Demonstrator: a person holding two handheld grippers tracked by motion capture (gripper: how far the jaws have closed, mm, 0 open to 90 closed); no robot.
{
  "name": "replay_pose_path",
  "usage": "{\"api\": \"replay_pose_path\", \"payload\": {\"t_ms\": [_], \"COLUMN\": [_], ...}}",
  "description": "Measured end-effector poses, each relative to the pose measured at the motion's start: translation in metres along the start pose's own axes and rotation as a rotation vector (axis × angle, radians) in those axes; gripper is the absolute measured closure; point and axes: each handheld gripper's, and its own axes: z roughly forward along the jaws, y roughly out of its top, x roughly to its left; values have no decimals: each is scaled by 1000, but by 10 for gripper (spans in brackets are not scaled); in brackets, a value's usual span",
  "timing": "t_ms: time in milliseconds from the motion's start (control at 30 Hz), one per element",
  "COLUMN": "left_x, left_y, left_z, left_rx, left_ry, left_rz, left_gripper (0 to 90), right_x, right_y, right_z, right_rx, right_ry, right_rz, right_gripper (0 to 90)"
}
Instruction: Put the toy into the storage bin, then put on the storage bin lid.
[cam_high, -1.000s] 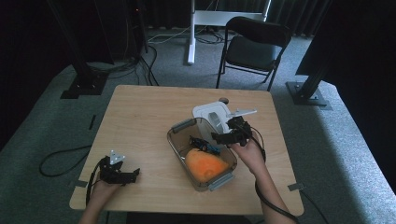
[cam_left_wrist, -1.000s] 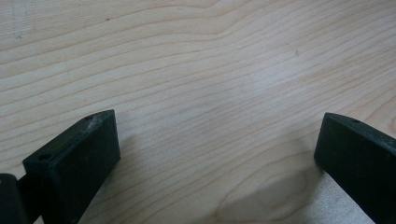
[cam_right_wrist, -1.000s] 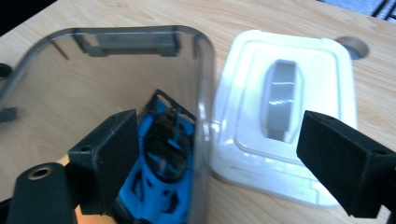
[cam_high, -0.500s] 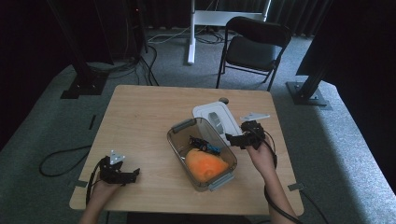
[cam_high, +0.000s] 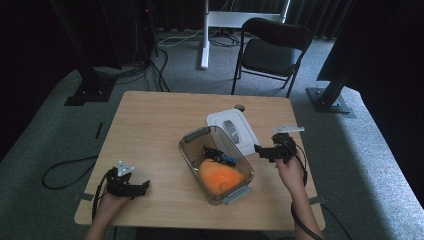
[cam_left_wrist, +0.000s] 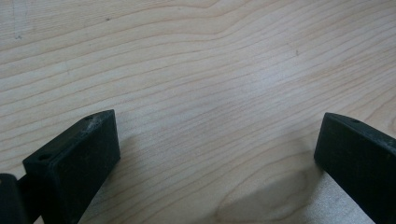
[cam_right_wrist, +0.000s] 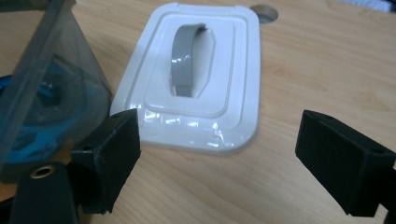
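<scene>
A clear plastic container (cam_high: 192, 150) with grey latches stands at the middle of the wooden table (cam_high: 150, 130). Inside lie an orange lump (cam_high: 220, 177) and a small blue and black item (cam_high: 218, 154). Its white lid (cam_high: 234, 131) with a grey handle lies flat just behind it. My right gripper (cam_high: 261, 150) hovers open to the right of the container, pointing at the lid's near corner. In the right gripper view the lid (cam_right_wrist: 196, 79) lies just ahead of the open right gripper (cam_right_wrist: 219, 135), with the container wall (cam_right_wrist: 42, 84) at the left. My left gripper (cam_high: 144, 187) is open over bare wood.
A black chair (cam_high: 272, 50) and a white stand base (cam_high: 240, 20) are beyond the table on the carpet. A round hole (cam_high: 240, 107) sits in the tabletop behind the lid. Bare wood lies under the left gripper (cam_left_wrist: 219, 126).
My right gripper has drawn back to the right, from over the container's rim to beside it near the lid. The left gripper has stayed still.
</scene>
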Motion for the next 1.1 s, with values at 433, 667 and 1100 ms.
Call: {"api": "replay_pose_path", "payload": {"t_ms": [433,667,1100], "left_x": [0,0,0], "left_y": [0,0,0], "left_z": [0,0,0], "left_rx": [0,0,0], "left_ry": [0,0,0], "left_rz": [0,0,0], "left_gripper": [5,5,5], "right_x": [-9,-13,-18], "right_y": [-8,-7,2], "right_z": [6,11,26], "right_rx": [38,21,26], "right_ry": [23,13,51], "right_rz": [67,63,59], "right_gripper": [107,107,107]}}
